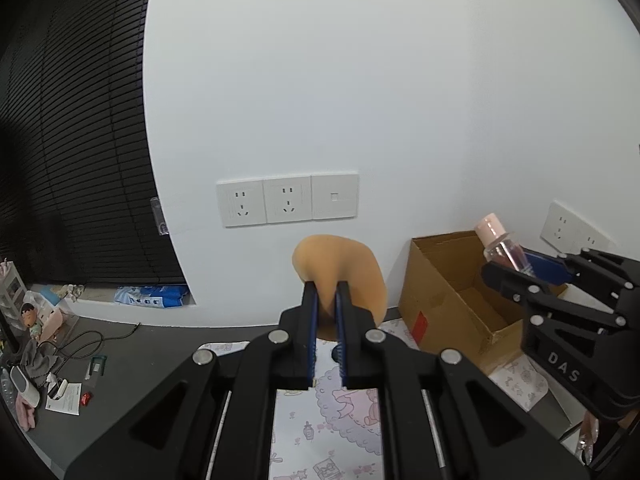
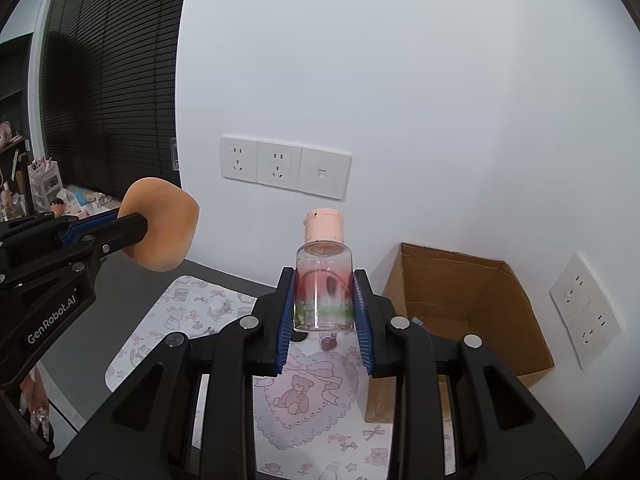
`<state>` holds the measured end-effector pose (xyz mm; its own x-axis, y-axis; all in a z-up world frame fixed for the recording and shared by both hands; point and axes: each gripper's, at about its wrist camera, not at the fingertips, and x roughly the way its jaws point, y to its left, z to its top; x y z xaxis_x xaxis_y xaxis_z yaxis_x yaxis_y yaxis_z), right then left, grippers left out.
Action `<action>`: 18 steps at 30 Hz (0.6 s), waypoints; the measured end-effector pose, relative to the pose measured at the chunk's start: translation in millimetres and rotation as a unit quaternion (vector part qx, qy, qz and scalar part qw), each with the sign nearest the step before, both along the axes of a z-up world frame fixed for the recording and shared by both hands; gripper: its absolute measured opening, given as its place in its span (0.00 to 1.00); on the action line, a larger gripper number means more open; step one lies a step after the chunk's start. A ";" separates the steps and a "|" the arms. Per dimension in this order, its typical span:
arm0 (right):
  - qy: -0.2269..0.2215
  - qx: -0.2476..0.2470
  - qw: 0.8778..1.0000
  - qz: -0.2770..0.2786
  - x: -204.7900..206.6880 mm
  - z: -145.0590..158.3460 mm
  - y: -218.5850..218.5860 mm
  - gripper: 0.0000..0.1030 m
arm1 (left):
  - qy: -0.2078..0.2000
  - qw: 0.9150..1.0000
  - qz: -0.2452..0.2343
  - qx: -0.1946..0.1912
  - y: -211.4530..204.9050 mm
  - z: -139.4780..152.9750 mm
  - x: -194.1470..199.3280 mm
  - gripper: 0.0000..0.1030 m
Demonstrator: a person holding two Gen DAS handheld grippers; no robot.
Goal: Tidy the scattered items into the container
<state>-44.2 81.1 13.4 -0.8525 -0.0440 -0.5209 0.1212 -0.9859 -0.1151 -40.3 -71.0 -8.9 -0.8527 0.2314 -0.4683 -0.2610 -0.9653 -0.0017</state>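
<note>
My left gripper (image 1: 327,292) is shut on an orange makeup sponge (image 1: 352,268), held up in the air in front of the white wall; the same sponge (image 2: 168,224) shows at the left of the right wrist view. My right gripper (image 2: 324,280) is shut on a small clear bottle (image 2: 324,288) with a pink cap, held upright above the mat. From the left wrist view that bottle (image 1: 502,246) hangs over the open cardboard box (image 1: 436,292). The cardboard box (image 2: 480,292) stands against the wall, to the right of the bottle.
A patterned mat (image 2: 304,396) with a bear print covers the dark table. A small white item (image 2: 218,307) and a small reddish item (image 2: 329,343) lie on it. Wall sockets (image 2: 280,166) sit behind. Clutter and cables (image 1: 60,352) lie at the far left by the dark blinds.
</note>
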 end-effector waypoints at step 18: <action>-0.015 -0.002 0.996 -0.086 -0.7 -12.9 84.3 0.28 | -0.009 0.998 -0.070 0.001 86.5 -8.4 -24.1 0.08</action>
<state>-44.9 165.3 0.5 -0.8319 0.0990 -0.5460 -0.0454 -0.9928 -0.1109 -64.4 15.5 -17.2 -0.8040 0.3480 -0.4821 -0.3930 -0.9195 -0.0083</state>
